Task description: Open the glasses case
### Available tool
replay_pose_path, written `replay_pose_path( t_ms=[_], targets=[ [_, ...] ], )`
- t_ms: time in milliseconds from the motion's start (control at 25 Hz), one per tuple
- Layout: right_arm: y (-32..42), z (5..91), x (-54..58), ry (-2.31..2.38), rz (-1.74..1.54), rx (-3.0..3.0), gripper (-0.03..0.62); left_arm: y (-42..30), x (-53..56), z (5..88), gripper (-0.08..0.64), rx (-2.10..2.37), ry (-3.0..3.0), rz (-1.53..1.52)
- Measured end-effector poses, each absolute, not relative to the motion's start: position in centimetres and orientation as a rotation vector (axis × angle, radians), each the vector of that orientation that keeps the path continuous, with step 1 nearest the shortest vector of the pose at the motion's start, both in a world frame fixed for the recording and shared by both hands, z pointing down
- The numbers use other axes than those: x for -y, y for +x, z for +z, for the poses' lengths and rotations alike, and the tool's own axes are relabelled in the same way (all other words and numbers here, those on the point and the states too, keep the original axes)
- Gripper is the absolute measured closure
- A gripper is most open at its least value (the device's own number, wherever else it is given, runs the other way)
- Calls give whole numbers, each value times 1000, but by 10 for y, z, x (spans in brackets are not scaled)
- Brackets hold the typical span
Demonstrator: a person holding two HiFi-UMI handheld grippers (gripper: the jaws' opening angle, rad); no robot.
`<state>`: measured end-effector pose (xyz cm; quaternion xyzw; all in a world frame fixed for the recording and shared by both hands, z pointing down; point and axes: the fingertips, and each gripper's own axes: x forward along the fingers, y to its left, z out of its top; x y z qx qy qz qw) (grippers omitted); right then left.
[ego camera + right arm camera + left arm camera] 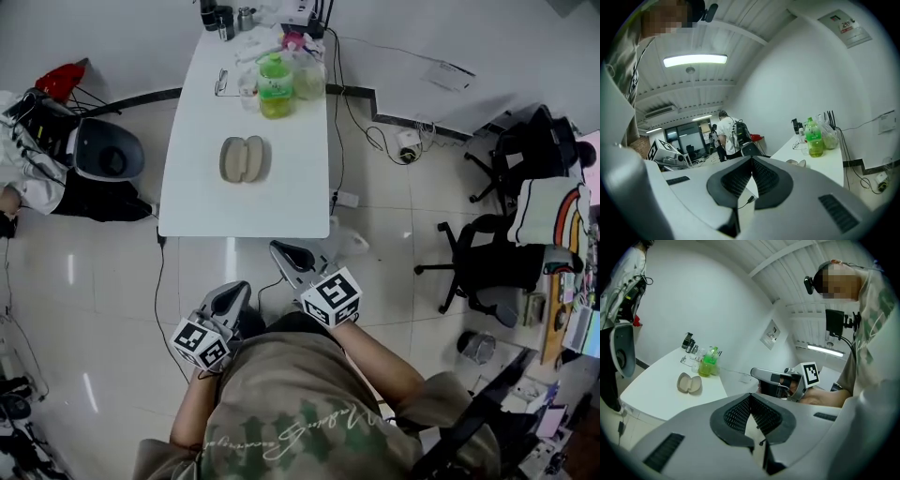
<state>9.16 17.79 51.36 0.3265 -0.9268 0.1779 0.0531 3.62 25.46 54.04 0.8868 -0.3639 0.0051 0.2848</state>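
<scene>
Left tongs [228, 300], right tongs [279, 250] closed empty; opened glasses case [245, 157] lies lengthwise toward bottle [275, 86]

head view: from the person's head, steeply down; desk [202, 202] at 12 o'clock, well off.
left gripper view: on left claw [236, 292], near level; desk at 9 o'clock.
right gripper view: on right claw [283, 253], near level; desk at 4 o'clock.
shared: all three see desk, glasses case [245, 158], green bottle [275, 86].

A white rectangular desk [192, 197] stood on a glossy pale tiled floor [94, 309] against a plain white wall [122, 37], black swivel office chairs [483, 258] crowded the right side, and a long fluorescent tube light [695, 60] glowed on the ribbed white ceiling [740, 79].
</scene>
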Motion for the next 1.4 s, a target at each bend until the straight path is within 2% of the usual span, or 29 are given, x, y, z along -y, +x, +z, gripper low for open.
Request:
replay_pose_path(
  t_ms=[200,360,480,720,880,1040,1240,1320,1400],
  targets=[
    [83,530,-193,1050,564,2780,581,28,-273,605,552,855,2360,169],
    [70,537,-220,1097,544,2735,583,-15,-326,702,552,725,2394,644],
    [48,549,-232,1112,519,2673,583,-86,-390,794,552,608,2273,989],
    [14,557,-246,1128,520,2611,583,-281,-523,893,552,776,1355,870],
    [4,563,-256,1137,512,2566,583,-337,-580,904,552,654,1314,1068],
    [2,567,-269,1177,530,2548,583,-336,-573,917,552,506,1387,1263],
    [-5,563,-274,1213,488,2584,583,-281,-464,900,552,556,1616,1416],
    [-5,558,-278,1228,464,2591,583,-220,-400,857,552,659,1903,1231],
    [-2,549,-280,1250,431,2593,583,-145,-331,797,552,759,2233,896]
  ],
)
